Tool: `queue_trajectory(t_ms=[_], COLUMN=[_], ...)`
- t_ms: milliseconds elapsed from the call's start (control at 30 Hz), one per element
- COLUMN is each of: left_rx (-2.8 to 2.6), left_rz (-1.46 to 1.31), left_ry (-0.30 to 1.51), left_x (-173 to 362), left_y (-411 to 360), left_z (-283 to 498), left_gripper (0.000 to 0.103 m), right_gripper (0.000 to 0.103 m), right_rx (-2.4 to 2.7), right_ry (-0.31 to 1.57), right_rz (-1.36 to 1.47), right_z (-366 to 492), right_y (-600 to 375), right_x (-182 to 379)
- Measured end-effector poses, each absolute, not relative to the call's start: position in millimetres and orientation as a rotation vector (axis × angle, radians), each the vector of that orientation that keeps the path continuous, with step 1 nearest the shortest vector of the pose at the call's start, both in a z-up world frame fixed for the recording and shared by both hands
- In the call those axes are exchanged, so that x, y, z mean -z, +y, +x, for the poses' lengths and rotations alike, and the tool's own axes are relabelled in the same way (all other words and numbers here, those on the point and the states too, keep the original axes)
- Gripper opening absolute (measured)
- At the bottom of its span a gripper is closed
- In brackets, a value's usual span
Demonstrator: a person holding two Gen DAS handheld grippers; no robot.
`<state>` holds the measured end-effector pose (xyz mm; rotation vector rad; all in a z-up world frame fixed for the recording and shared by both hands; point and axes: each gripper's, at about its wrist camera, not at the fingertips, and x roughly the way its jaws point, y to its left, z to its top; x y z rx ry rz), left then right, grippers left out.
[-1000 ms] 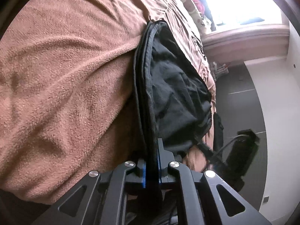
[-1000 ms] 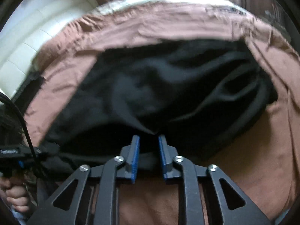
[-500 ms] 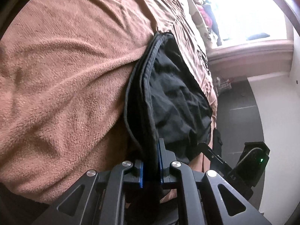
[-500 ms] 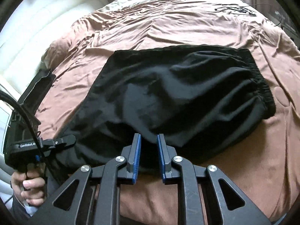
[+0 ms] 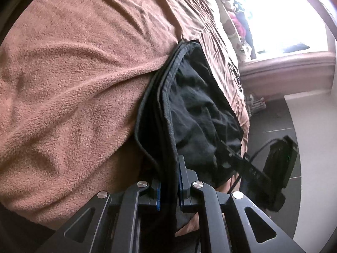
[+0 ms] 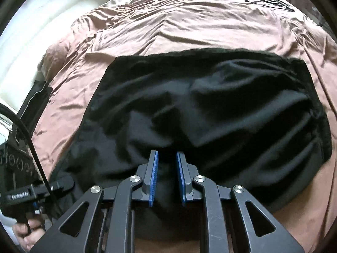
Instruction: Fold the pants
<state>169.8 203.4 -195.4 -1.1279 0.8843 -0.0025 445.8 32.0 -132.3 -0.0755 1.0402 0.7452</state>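
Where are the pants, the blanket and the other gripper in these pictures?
pants (image 6: 210, 109): right wrist view, middle of the black cloth.
blanket (image 5: 73, 84): left wrist view, bare brown fleece left of the pants.
left gripper (image 6: 63, 186): right wrist view, its tip at the pants' edge.

L claw (image 5: 168, 181) & R claw (image 6: 166, 175) both clamped, angled down.

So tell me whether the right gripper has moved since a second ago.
Yes. The right gripper, shut on the black pants, has pulled back: more brown bedspread shows beyond.

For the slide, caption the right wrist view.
Right gripper clamps the near edge of black pants spread on a brown bedspread.
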Motion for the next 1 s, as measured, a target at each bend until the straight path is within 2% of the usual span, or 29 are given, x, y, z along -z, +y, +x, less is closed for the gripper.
queue_trajectory(t_ms=[567, 1000], left_rx=[-0.076, -0.077], left_rz=[-1.217, -1.291], left_ry=[0.858, 0.872], left_x=[201, 206], left_y=[203, 210], left_z=[166, 168], left_gripper=[0.011, 0.011], right_gripper=[0.015, 0.015], right_rx=[-0.682, -0.657], right_ry=[1.067, 1.122], right_rz=[-0.115, -0.024], right_z=[508, 557], right_y=[81, 101], right_x=[139, 149])
